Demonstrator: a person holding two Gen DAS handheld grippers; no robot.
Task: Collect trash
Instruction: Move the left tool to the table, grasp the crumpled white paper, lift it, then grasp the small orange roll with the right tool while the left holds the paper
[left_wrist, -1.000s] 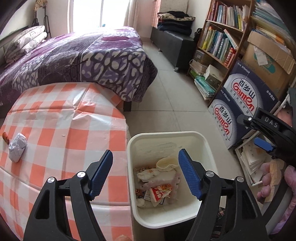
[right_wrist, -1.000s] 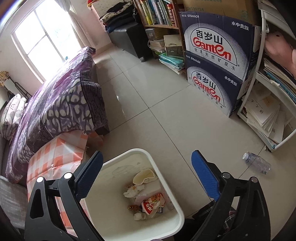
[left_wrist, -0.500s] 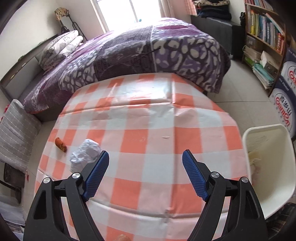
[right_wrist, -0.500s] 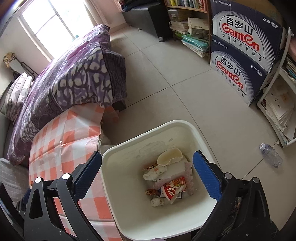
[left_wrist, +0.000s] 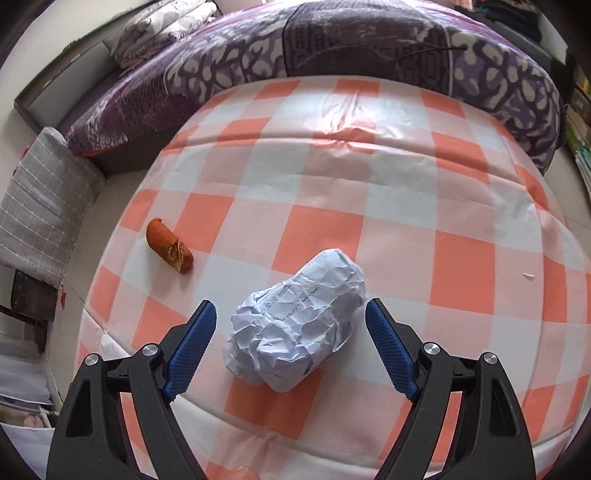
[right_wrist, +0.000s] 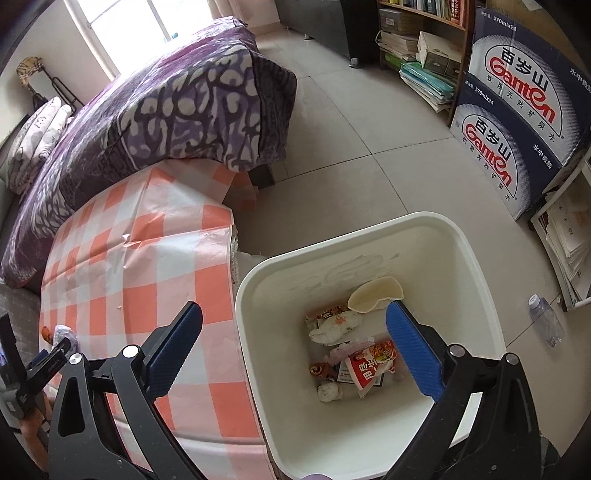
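A crumpled white paper ball (left_wrist: 295, 321) lies on the orange-checked tablecloth (left_wrist: 388, 184). My left gripper (left_wrist: 291, 345) is open, with the paper between its blue pads, not touching it. An orange-brown food scrap (left_wrist: 169, 246) lies to the paper's left. My right gripper (right_wrist: 295, 347) is open and empty above the near-left rim of the white trash bin (right_wrist: 480, 273), which holds wrappers (right_wrist: 369, 363) and tissues. The left gripper also shows at the far left of the right wrist view (right_wrist: 51, 356), by the paper (right_wrist: 64, 334).
A bed with a purple quilt (left_wrist: 332, 48) borders the table's far side. Stacked water boxes (right_wrist: 524, 110) and a bookshelf (right_wrist: 417, 48) stand right of the bin. A plastic bottle (right_wrist: 546, 321) lies on the tiled floor. A grey cushion (left_wrist: 40, 199) sits left of the table.
My left gripper swung left from above the bin, across the table, and down around the paper ball. My right gripper drifted left above the bin. Both stayed open.
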